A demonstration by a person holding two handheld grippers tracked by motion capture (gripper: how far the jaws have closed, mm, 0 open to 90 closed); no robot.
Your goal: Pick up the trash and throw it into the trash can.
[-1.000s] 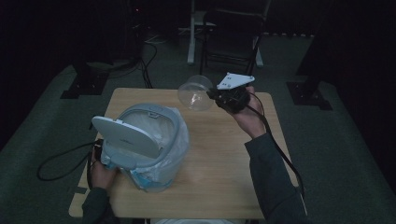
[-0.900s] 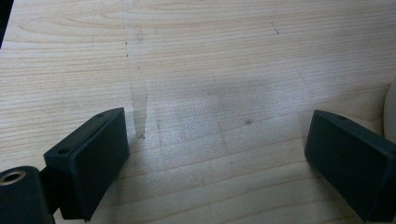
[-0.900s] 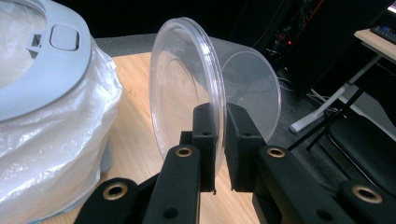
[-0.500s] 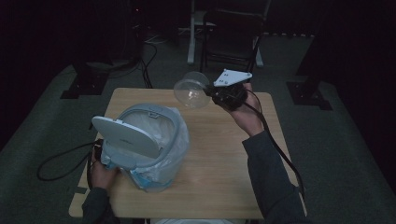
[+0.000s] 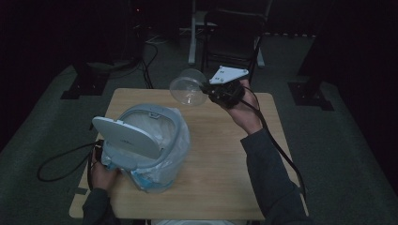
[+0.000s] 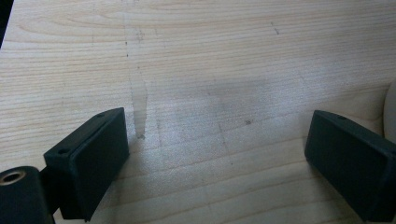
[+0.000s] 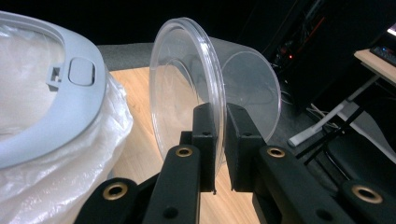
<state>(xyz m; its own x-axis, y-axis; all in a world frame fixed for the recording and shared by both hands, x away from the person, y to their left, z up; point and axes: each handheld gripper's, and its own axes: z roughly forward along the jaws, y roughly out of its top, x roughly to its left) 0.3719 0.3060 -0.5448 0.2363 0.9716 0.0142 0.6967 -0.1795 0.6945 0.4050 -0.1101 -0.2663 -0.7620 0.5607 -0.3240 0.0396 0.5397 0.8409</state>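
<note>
A person at a wooden table (image 5: pixel 220 154) holds the right gripper (image 5: pixel 212 91) raised above the table's far edge, its jaws pinched on the rim of a clear plastic cup (image 5: pixel 187 87). In the right gripper view the cup (image 7: pixel 219 88) lies on its side, its mouth turned towards the bin and its base pointing away into the dark room; the two black jaws clamp one stretch of the rim's wall between them. How high the cup hangs over the tabletop cannot be judged.

At the near left of the table stands a small white bin (image 5: pixel 150 145) lined with a clear plastic bag (image 5: pixel 176 147). Its lid (image 5: pixel 129 136) is tipped open and hides most of the bin's inside from the high view. The grey rim ring (image 7: pixel 60 112) and crinkled liner show at the left of the right gripper view, near the cup but apart from it.

The left gripper (image 5: pixel 99 154) sits low behind the bin at the table's left edge, largely hidden by the lid and the person's left hand (image 5: pixel 101 171). In its own view the left gripper (image 6: pixel 219 163) has its jaws spread wide over bare wood, holding nothing; a pale curved edge is cut off at the right border, too little to identify.
</note>
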